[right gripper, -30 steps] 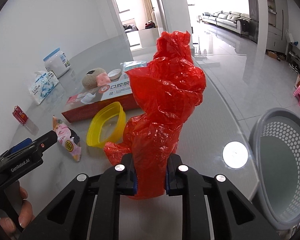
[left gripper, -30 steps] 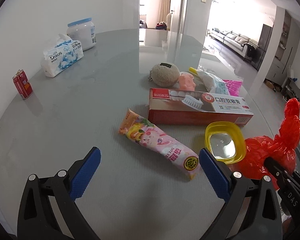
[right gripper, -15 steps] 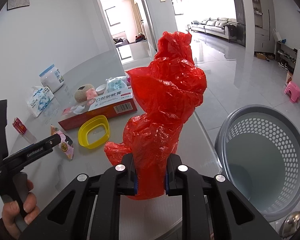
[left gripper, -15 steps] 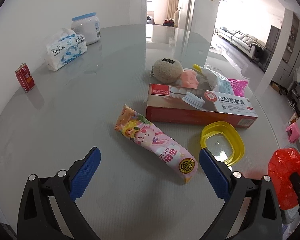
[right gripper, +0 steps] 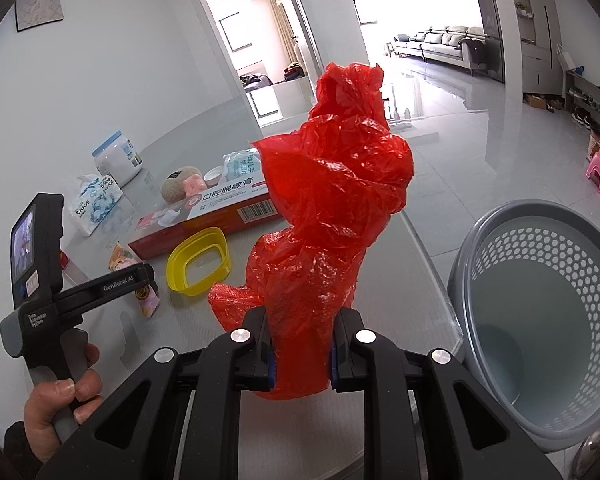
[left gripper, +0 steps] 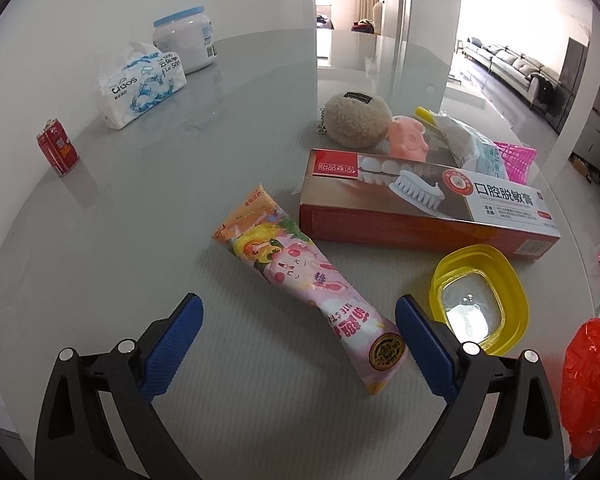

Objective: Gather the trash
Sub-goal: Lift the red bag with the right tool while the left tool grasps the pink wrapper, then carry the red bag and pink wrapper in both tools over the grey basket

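My right gripper (right gripper: pixel 300 354) is shut on a crumpled red plastic bag (right gripper: pixel 332 200) and holds it up above the table's right edge, left of a grey perforated basket (right gripper: pixel 540 320) on the floor. The bag also shows at the lower right of the left wrist view (left gripper: pixel 588 376). My left gripper (left gripper: pixel 298 344) is open and empty, just above the table, with the near end of a pink snack wrapper (left gripper: pixel 308 280) between its fingers. The left gripper's body shows in the right wrist view (right gripper: pixel 100 284).
On the grey glass table (left gripper: pixel 140 220) lie a toothpaste box (left gripper: pixel 420 208), a yellow lid (left gripper: pixel 480 296), a plush ball (left gripper: pixel 358 120), a pink toy (left gripper: pixel 408 140), a tissue pack (left gripper: pixel 140 88), a white jar (left gripper: pixel 184 40) and a red can (left gripper: pixel 58 148).
My right gripper has carried the red bag right, off the table toward the basket. My left gripper has edged forward over the pink wrapper.
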The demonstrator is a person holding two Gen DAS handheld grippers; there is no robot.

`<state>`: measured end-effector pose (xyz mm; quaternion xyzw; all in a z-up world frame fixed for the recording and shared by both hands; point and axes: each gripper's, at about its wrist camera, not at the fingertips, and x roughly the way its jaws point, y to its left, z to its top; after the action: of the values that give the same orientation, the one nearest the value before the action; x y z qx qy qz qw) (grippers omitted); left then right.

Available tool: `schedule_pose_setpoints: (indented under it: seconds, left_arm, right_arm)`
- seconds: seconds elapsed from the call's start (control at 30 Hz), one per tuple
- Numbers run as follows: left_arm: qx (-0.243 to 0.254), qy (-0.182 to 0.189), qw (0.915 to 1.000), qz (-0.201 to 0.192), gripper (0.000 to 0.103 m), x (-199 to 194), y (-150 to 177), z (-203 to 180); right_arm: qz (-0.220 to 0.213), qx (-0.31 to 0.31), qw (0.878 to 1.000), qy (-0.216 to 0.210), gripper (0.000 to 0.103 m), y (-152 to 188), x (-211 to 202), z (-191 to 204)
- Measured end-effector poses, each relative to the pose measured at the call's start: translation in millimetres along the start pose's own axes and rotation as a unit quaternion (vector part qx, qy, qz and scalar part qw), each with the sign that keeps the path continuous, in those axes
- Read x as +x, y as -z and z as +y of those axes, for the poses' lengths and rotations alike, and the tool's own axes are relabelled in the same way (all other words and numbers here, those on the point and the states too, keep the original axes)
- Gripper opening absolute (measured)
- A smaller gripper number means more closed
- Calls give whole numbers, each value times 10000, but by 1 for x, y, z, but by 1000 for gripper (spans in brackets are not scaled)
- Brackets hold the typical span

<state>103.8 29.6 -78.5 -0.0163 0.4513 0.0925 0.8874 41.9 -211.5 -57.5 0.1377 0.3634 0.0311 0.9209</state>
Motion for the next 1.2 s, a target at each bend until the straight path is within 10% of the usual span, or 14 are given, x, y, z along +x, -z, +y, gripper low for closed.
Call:
schedule_pose_setpoints:
  seconds: [0.27, 0.73, 1.2]
  left_arm:
    - [9, 437, 9989, 171, 25, 1, 9, 15]
    - [443, 718, 9946, -596, 24, -64, 28, 28]
    - [1487, 1774, 9660, -1152, 24, -136, 43, -61]
  right_arm:
    - [-57, -24, 10000, 33, 17, 1, -5, 3]
    - [-128, -84, 9998, 96, 17, 12, -28, 14]
    - [-402, 400, 9964, 627, 17, 27, -86, -43]
